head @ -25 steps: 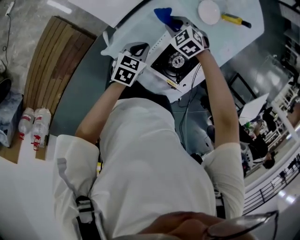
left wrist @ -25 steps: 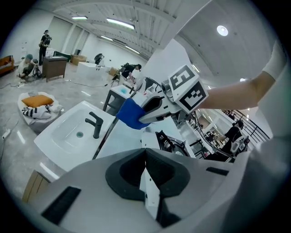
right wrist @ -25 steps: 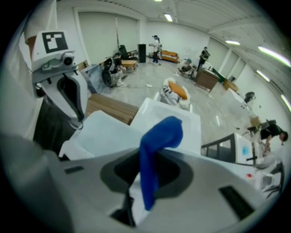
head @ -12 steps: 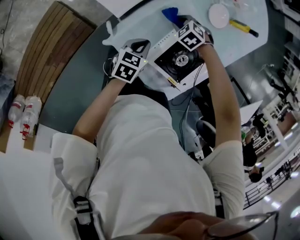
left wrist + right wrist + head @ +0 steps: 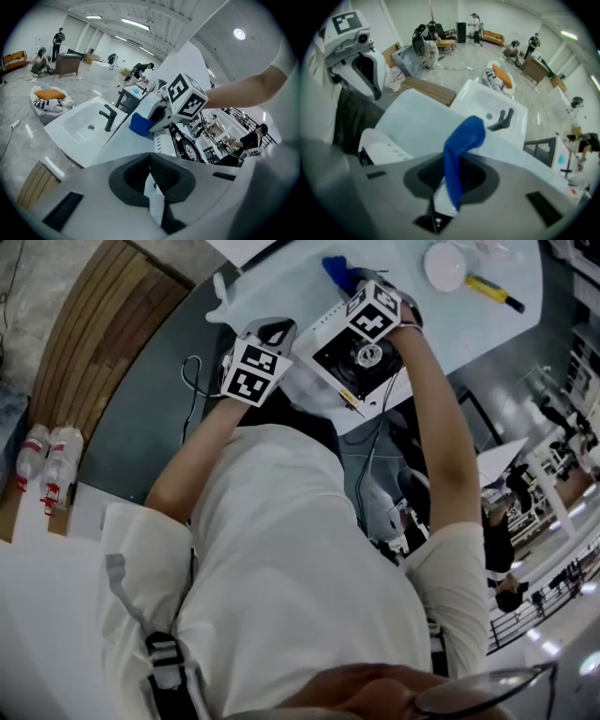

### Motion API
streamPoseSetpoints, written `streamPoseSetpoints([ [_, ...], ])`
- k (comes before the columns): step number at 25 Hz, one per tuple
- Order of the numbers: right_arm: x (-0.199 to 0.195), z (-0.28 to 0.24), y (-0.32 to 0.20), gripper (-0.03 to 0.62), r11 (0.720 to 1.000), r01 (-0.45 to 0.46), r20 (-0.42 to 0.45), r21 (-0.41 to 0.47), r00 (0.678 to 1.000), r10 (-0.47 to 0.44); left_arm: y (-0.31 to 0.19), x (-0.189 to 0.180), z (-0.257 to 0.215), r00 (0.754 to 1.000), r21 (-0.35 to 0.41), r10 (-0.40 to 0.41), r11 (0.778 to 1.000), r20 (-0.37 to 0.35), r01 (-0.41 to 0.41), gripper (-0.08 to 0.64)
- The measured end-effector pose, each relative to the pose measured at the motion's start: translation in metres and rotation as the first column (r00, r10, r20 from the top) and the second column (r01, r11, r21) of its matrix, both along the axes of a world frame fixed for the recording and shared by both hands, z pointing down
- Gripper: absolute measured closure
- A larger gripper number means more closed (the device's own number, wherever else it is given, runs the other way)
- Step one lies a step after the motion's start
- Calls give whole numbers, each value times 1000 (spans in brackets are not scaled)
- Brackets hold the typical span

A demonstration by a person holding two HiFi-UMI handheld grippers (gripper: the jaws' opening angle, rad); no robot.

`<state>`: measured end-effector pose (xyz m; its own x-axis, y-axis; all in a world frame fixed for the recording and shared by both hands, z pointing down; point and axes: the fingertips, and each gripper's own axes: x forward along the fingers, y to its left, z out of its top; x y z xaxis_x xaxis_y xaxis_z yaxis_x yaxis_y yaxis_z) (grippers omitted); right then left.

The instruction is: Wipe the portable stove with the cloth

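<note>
Firmly in right gripper (image 5: pixel 449 174); blue cloth (image 5: pixel 464 136)

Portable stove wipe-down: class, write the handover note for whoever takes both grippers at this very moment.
Right gripper: shut on the blue cloth, held at the far edge of the portable stove on the white table.
Left gripper: shut, empty, beside the stove's left end.
Done: the cloth is gripped and brought to the stove. How much has been wiped cannot be told.
Left: wipe the black top around the burner, then the white sides.
</note>
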<state>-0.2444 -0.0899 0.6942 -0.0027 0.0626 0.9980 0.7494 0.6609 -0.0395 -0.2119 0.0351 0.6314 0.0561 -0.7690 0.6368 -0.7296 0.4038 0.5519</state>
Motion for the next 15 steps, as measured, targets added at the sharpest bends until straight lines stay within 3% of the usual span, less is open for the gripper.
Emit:
streamPoseSetpoints([
  [10, 16, 4, 48, 502, 997, 35, -15, -63, 999, -36, 6, 2, 7, 1000, -14, 25, 1000, 5, -25, 528],
  [15, 29, 5, 75, 502, 993, 101, -10, -64, 995, -102, 25, 20, 10, 1000, -39, 7, 999, 12, -6, 528],
])
